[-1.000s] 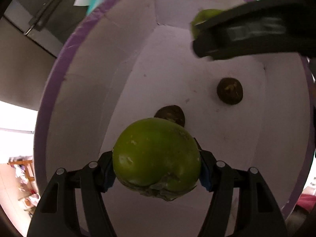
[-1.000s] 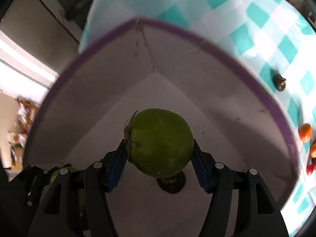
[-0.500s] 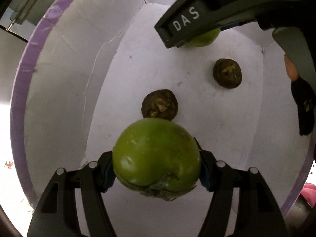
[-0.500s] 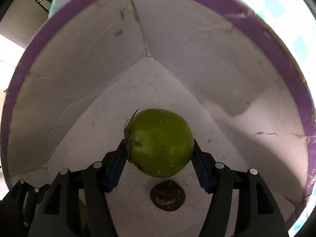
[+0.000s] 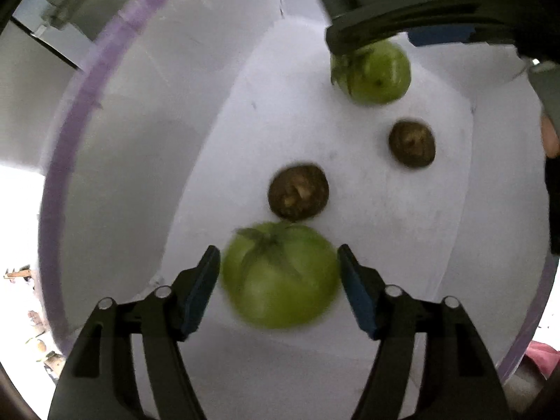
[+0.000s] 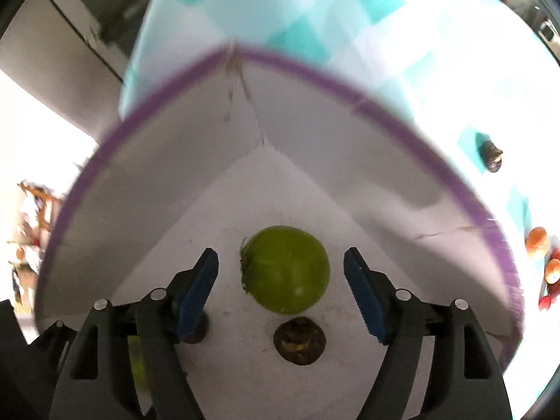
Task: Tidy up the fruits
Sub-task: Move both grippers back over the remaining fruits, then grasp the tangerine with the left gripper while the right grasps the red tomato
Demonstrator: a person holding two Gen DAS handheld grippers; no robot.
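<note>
A white box with a purple rim (image 5: 56, 175) (image 6: 402, 119) holds the fruit. In the left wrist view my left gripper (image 5: 280, 273) is open, and a green tomato (image 5: 280, 276) lies on the box floor between its pads. In the right wrist view my right gripper (image 6: 281, 269) is open above a second green tomato (image 6: 287, 274), which also shows in the left wrist view (image 5: 376, 73). Two dark brown fruits (image 5: 297, 196) (image 5: 411, 143) lie on the floor; one shows in the right wrist view (image 6: 299, 339).
The box stands on a teal and white checked cloth (image 6: 350, 10). On the cloth to the right lie a dark fruit (image 6: 490, 154) and several small orange and red fruits (image 6: 539, 241). The right gripper's body (image 5: 420, 0) hangs over the box's far end.
Both grippers have opened and let go of their green tomatoes, which now rest on the box floor. The right gripper has pulled back upward out of the box.
</note>
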